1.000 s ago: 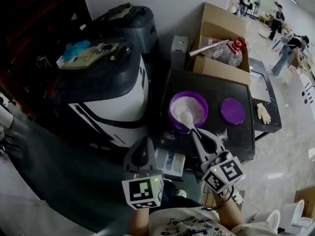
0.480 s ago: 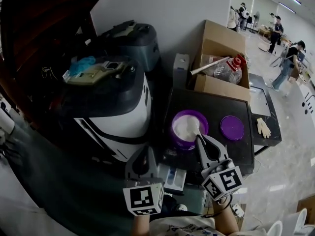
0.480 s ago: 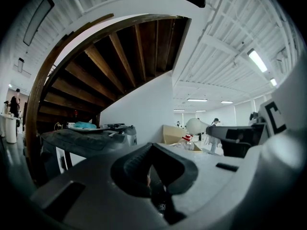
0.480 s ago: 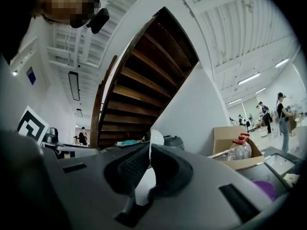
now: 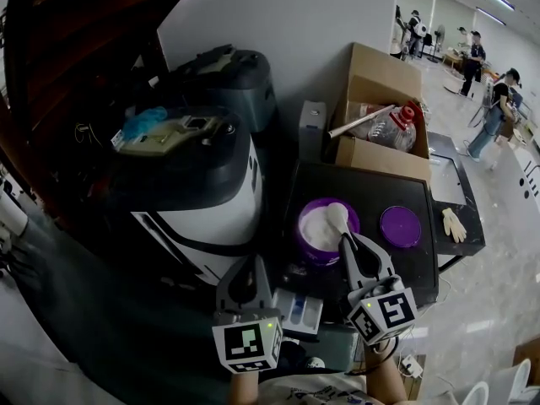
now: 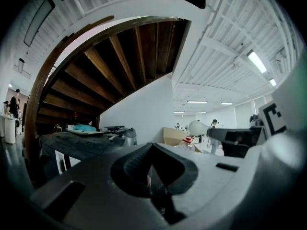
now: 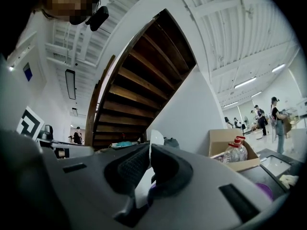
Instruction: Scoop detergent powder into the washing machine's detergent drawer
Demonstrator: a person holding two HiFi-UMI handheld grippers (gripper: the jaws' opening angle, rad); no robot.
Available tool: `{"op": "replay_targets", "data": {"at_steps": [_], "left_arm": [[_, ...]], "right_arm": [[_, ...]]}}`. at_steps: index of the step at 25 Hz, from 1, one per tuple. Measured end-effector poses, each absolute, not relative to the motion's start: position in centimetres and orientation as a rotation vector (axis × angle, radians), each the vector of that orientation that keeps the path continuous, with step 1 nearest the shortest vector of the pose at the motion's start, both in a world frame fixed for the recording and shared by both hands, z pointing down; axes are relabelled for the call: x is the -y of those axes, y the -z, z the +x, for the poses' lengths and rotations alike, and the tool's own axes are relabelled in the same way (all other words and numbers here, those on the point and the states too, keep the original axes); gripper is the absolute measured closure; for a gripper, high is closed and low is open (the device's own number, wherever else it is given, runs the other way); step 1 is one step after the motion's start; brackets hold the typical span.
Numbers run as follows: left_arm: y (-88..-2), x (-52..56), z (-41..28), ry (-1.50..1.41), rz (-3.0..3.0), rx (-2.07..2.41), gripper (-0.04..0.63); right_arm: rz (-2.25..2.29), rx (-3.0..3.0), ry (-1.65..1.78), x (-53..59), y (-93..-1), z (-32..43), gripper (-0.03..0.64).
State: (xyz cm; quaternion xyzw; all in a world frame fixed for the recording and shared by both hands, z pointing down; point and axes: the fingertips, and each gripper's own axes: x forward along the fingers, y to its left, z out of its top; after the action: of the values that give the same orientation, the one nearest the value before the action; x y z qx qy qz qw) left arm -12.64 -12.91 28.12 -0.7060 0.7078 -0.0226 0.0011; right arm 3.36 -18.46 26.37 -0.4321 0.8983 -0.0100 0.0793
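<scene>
**Spoon over powder tub, drawer open below**

R gripper, lower centre-right of head view, has its jaws clamped on the handle of a white plastic spoon. The spoon bowl sits over the round purple tub of white powder, towards the tub's right side. In R gripper view the spoon's handle runs up between the two pads of the gripper.

L gripper, lower centre, has its jaws closed together w/ nothing between them, as its own view shows.

The white detergent drawer is pulled out at bottom centre, between the two grippers and just right of the L one.

The tub stands on a black tabletop, centre-right, w/ a round purple lid lying flat to its right, apart from it. The white-and-black washing machine fills the frame's centre-left.
</scene>
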Motion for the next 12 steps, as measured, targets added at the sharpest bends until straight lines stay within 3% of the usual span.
{"op": "replay_targets", "data": {"at_steps": [12], "left_arm": [[-27.65, 13.14, -12.94, 0.066, -2.213, -2.211, 0.594]], "right_arm": [[-1.334, -2.678, 0.051, 18.99, -26.66, 3.86, 0.595]]}}
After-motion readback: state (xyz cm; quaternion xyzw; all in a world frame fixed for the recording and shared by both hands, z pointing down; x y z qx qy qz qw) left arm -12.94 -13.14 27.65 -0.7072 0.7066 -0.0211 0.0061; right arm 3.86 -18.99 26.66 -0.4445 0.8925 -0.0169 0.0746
